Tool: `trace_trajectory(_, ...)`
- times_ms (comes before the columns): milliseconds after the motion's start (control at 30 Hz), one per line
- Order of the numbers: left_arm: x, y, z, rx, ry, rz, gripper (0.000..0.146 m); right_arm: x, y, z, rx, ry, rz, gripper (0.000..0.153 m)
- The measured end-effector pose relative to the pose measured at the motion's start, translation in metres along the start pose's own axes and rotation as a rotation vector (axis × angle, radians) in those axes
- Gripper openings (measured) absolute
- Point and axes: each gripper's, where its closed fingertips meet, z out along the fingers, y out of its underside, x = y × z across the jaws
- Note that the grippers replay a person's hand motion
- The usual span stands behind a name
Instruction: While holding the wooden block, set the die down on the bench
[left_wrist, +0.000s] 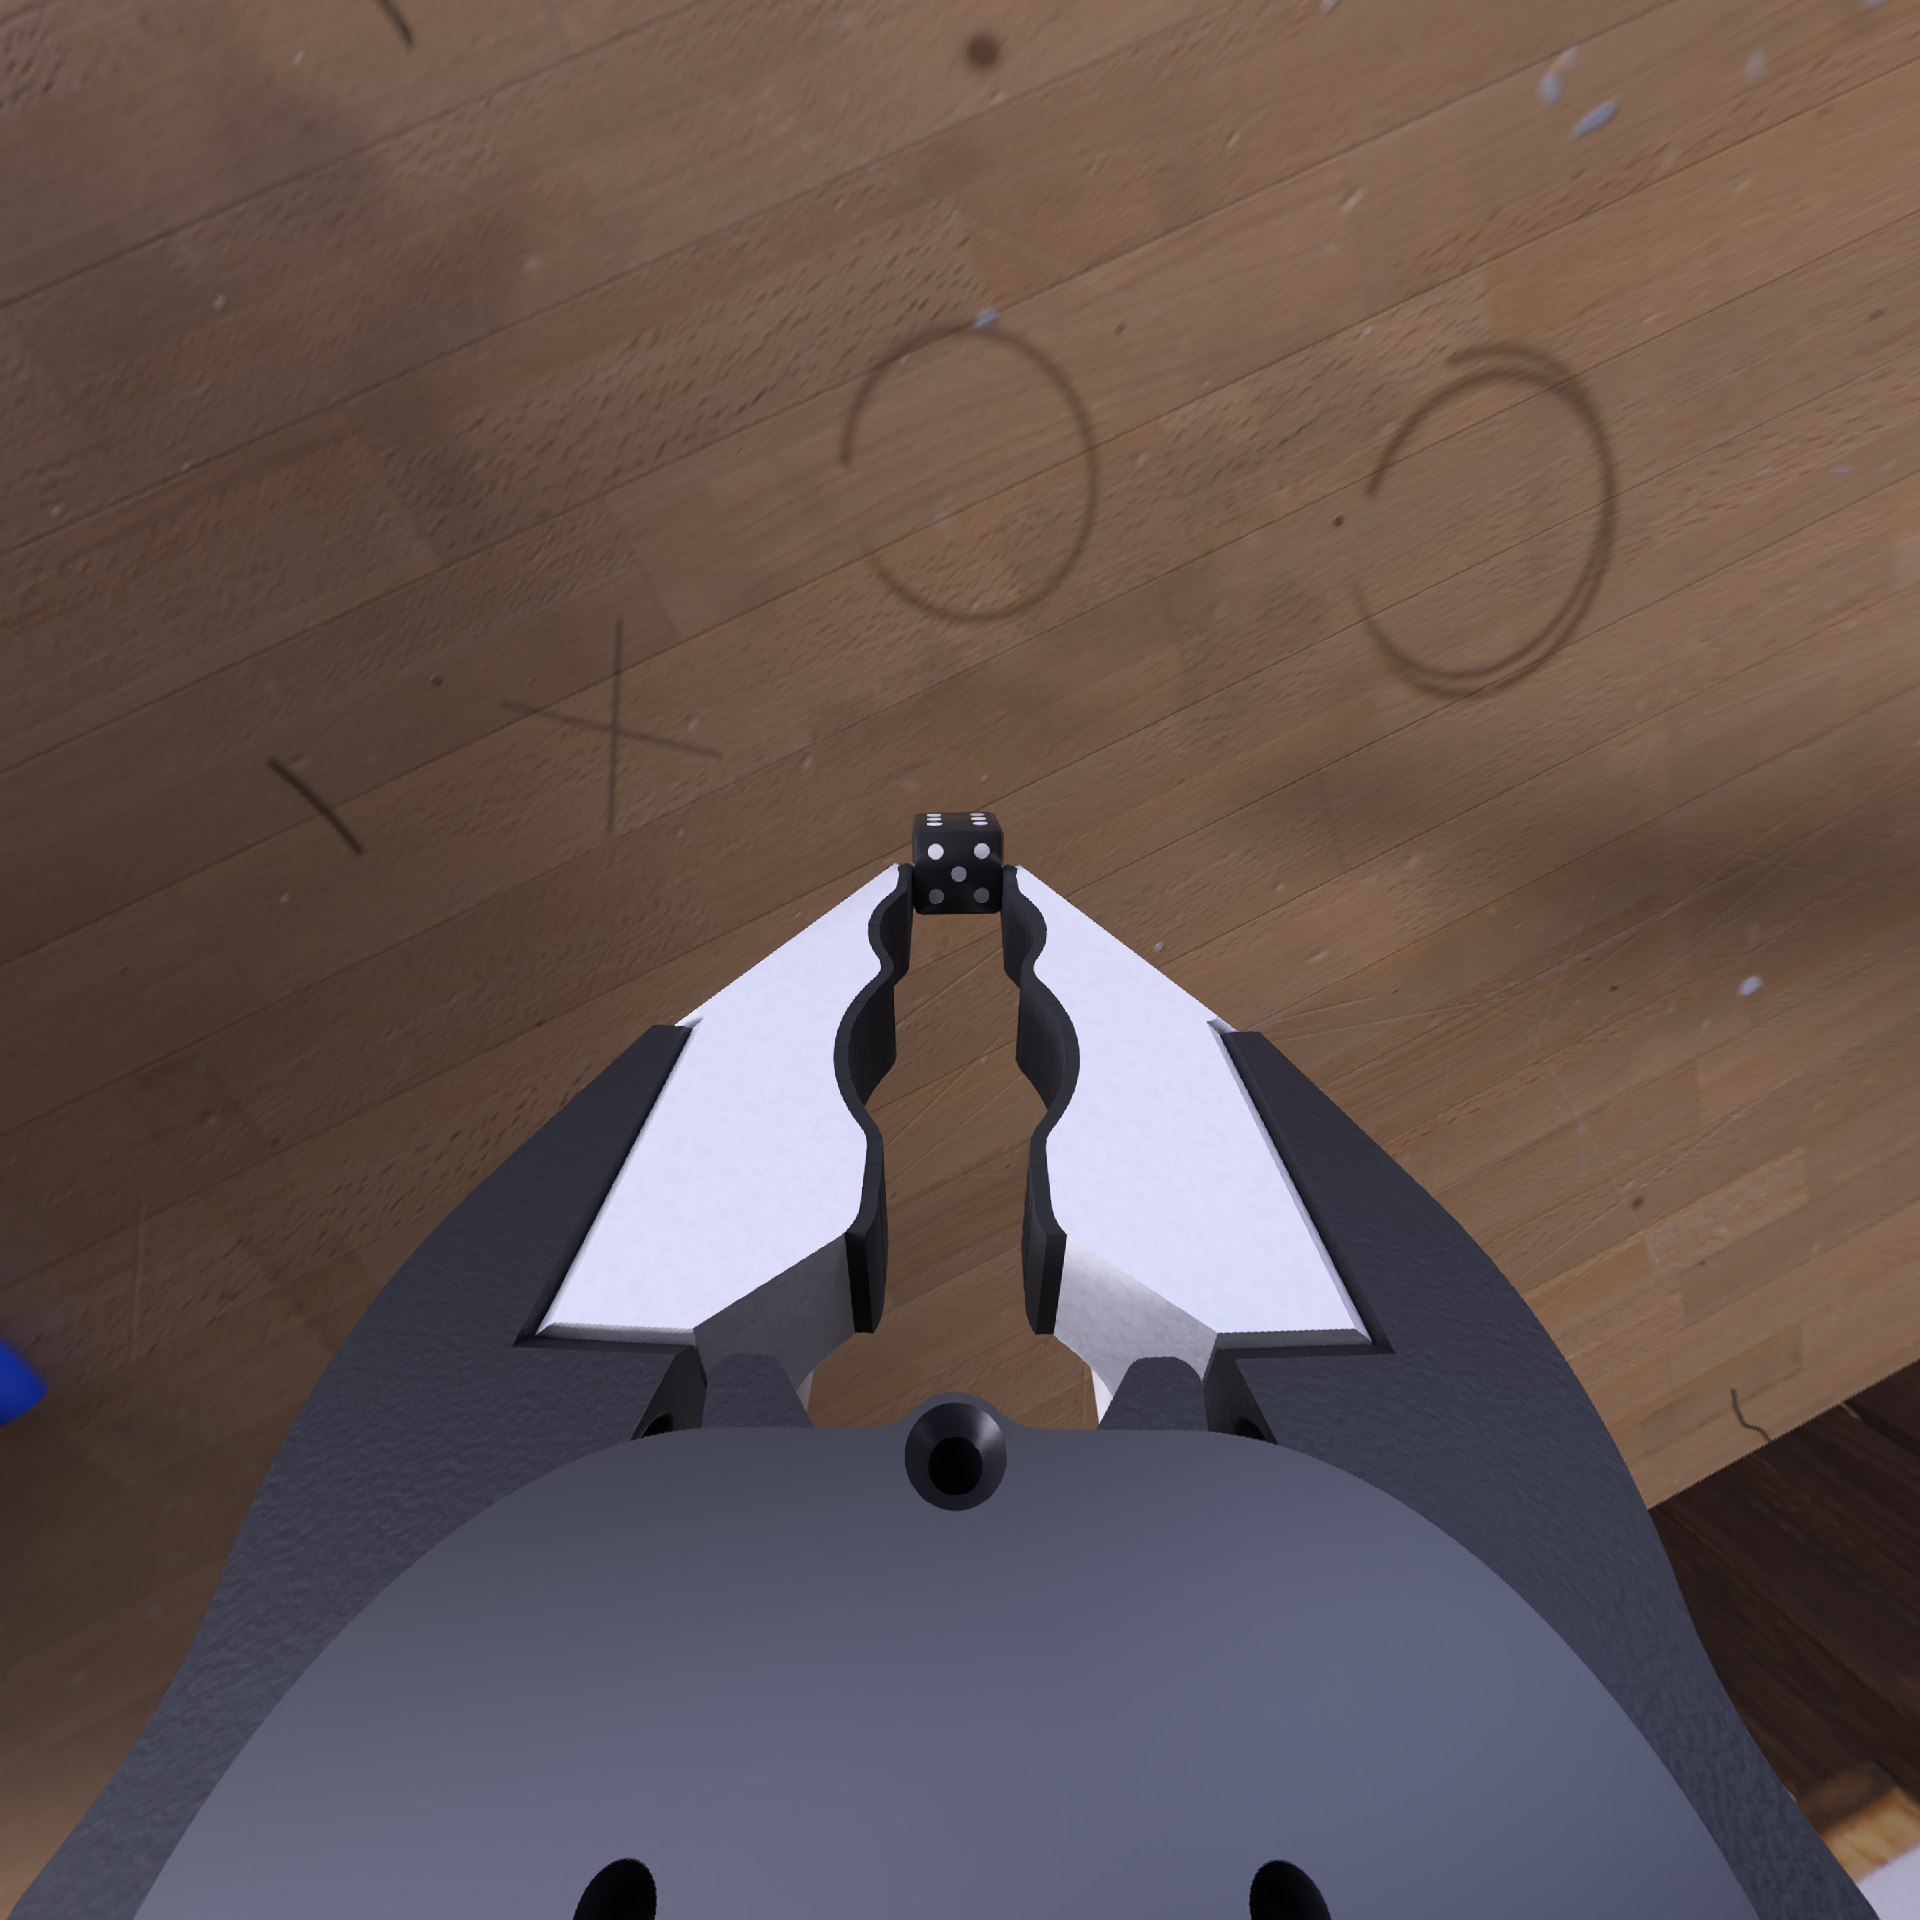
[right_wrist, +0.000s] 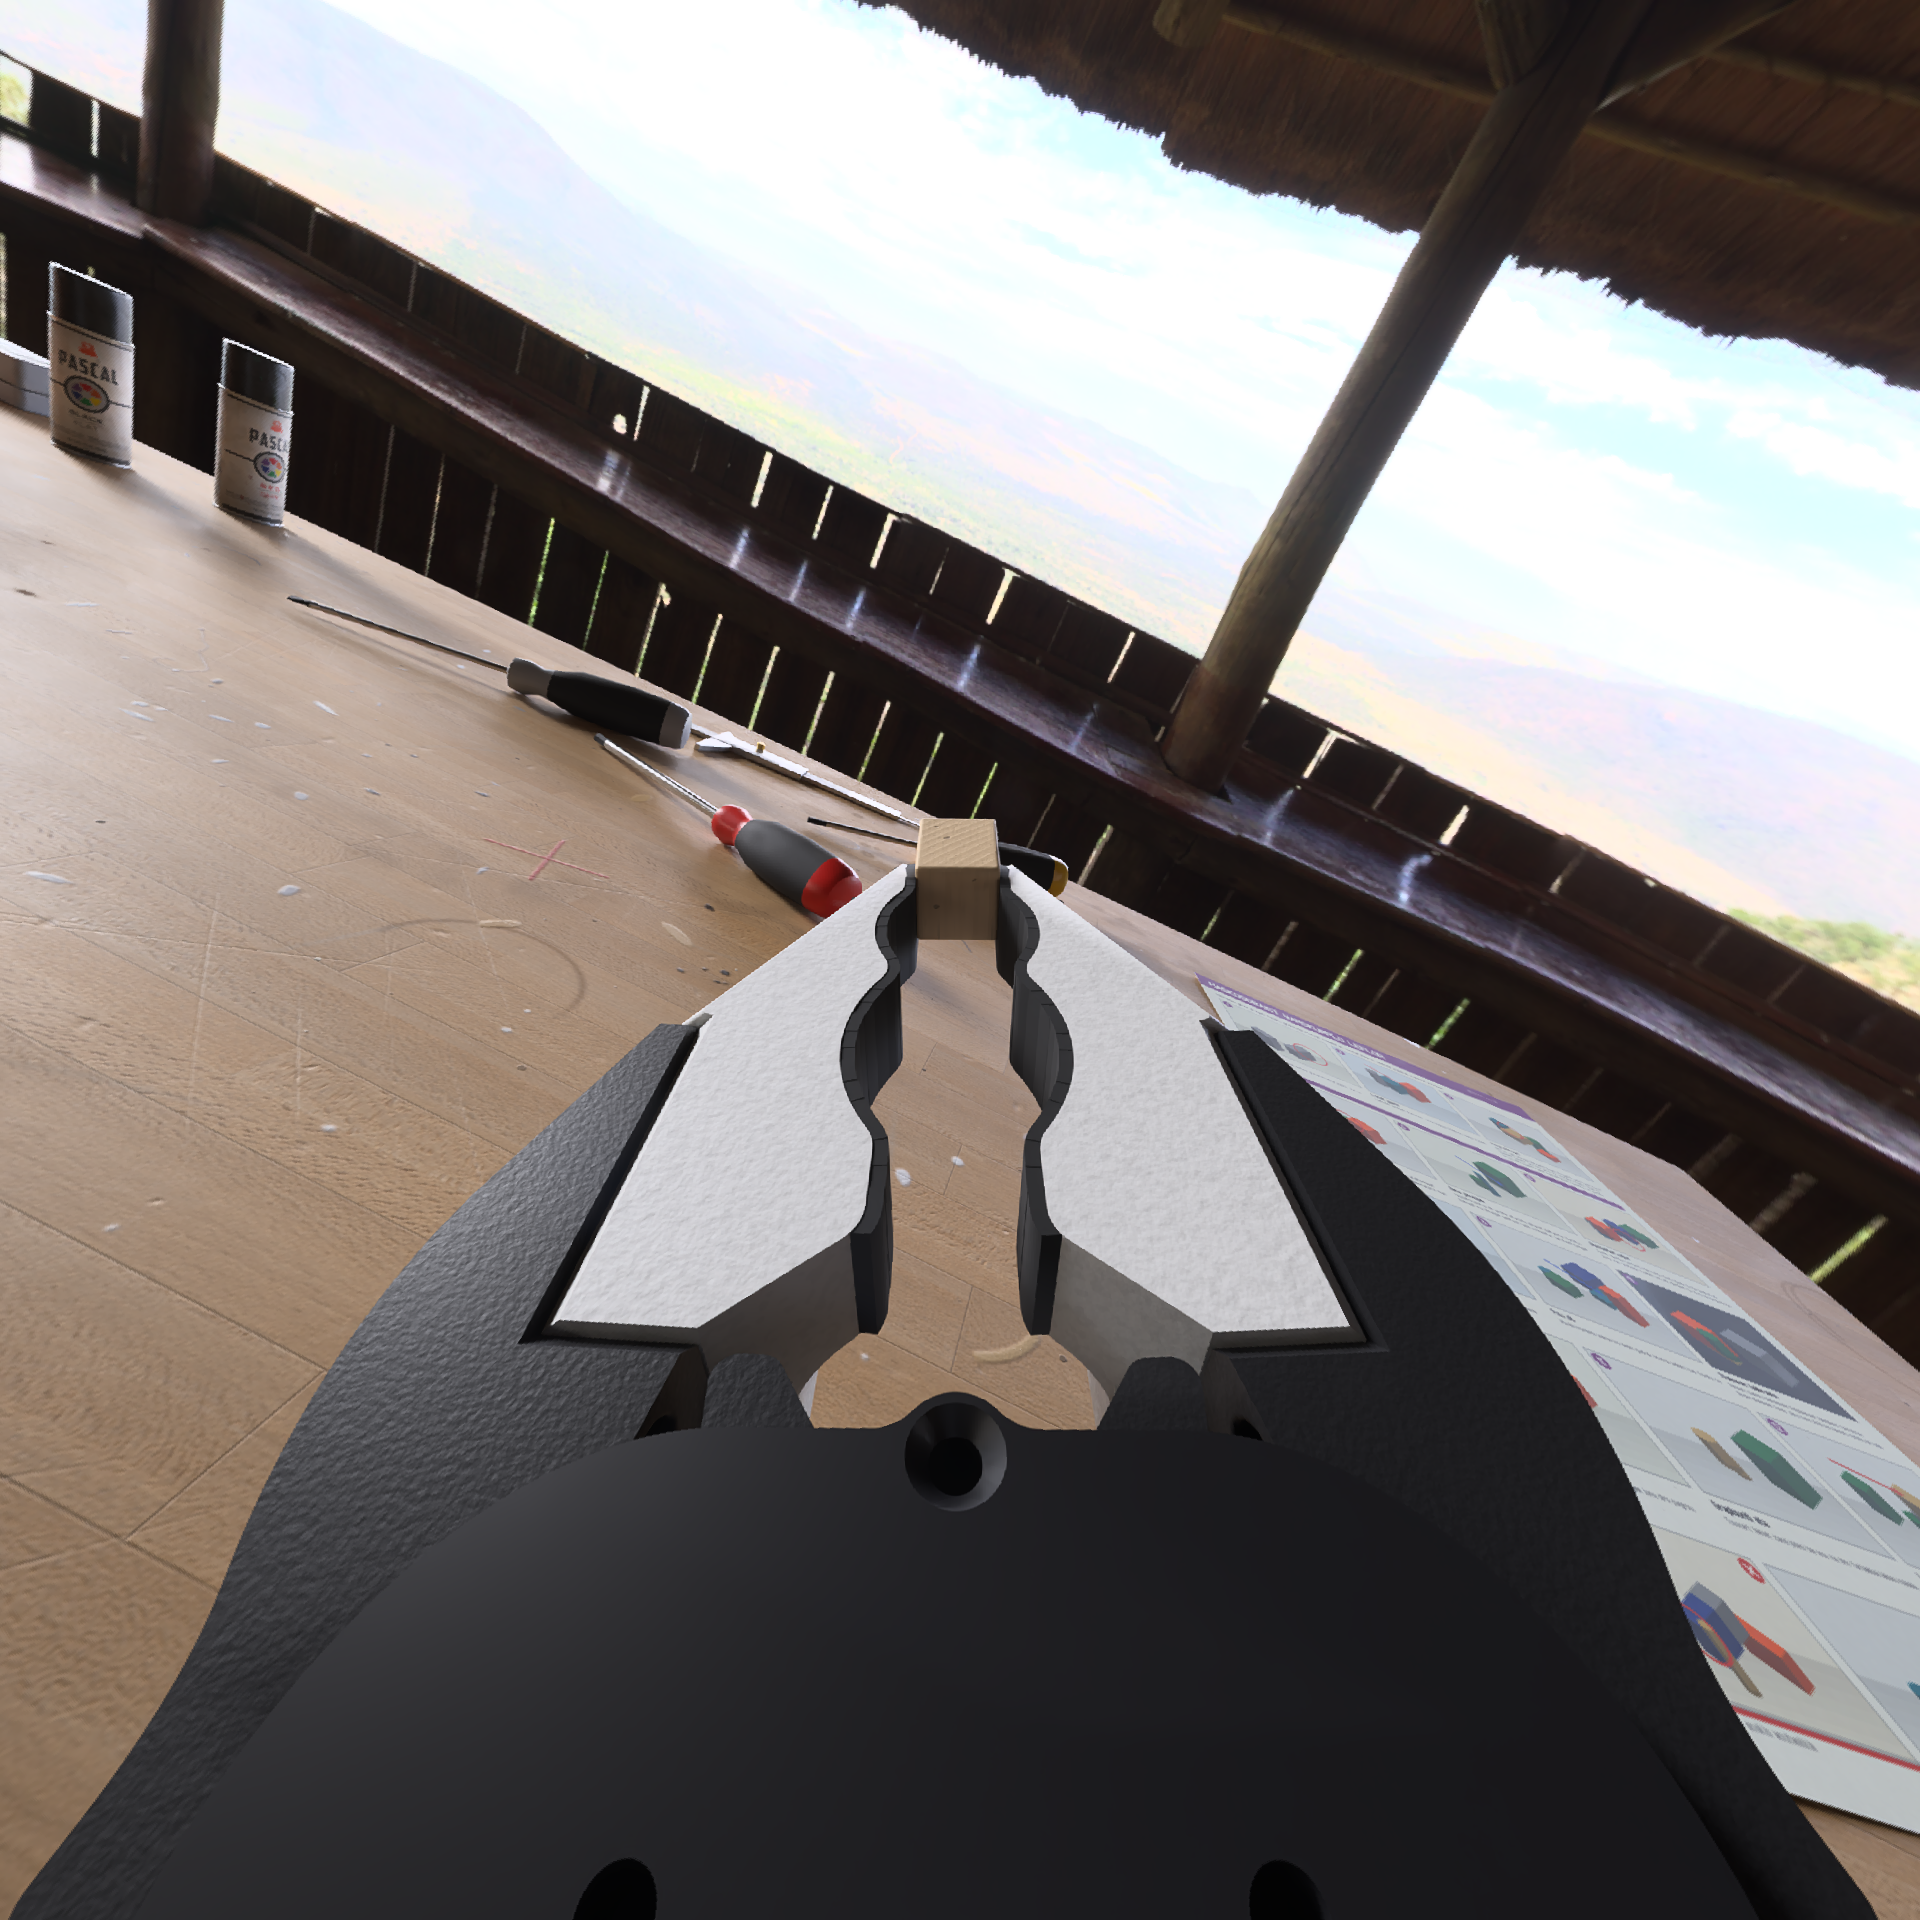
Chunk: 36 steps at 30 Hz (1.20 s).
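In the left wrist view, my left gripper (left_wrist: 957, 883) is shut on a small black die (left_wrist: 957, 864) with white pips, pinched at the fingertips. It points down at the wooden bench (left_wrist: 520, 416); how high the die hangs above it I cannot tell. In the right wrist view, my right gripper (right_wrist: 957, 883) is shut on a pale wooden block (right_wrist: 957, 878), held at the fingertips above the bench (right_wrist: 260, 1039).
Pencilled circles (left_wrist: 971, 478) and a cross (left_wrist: 613, 727) mark the bench; its edge (left_wrist: 1766, 1444) lies at lower right, and a blue thing (left_wrist: 16, 1382) shows at the left border. Screwdrivers (right_wrist: 784, 852), two spray cans (right_wrist: 255, 431) and an instruction sheet (right_wrist: 1621, 1351) lie on the bench before a railing.
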Motion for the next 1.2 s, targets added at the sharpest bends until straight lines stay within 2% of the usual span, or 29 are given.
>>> trace_trajectory(100,-0.009,0.01,0.0,-0.038,-0.047,-0.014,0.016,-0.001,0.0,0.0,-0.001,-0.003,-0.002,0.013)
trace_trajectory(400,-0.013,0.021,0.012,-0.058,-0.045,-0.05,0.016,-0.002,0.0,0.0,-0.001,-0.005,-0.005,0.013)
trace_trajectory(733,-0.016,0.025,0.016,-0.1,-0.141,0.022,0.016,-0.002,0.0,0.0,-0.001,-0.007,-0.004,0.013)
trace_trajectory(1000,-0.026,0.017,0.0,-0.081,-0.265,0.114,0.016,-0.001,0.0,0.0,0.001,-0.007,0.0,0.013)
trace_trajectory(1200,-0.017,0.006,-0.028,-0.045,-0.332,0.166,0.016,-0.001,0.0,0.0,0.0,-0.004,0.001,0.013)
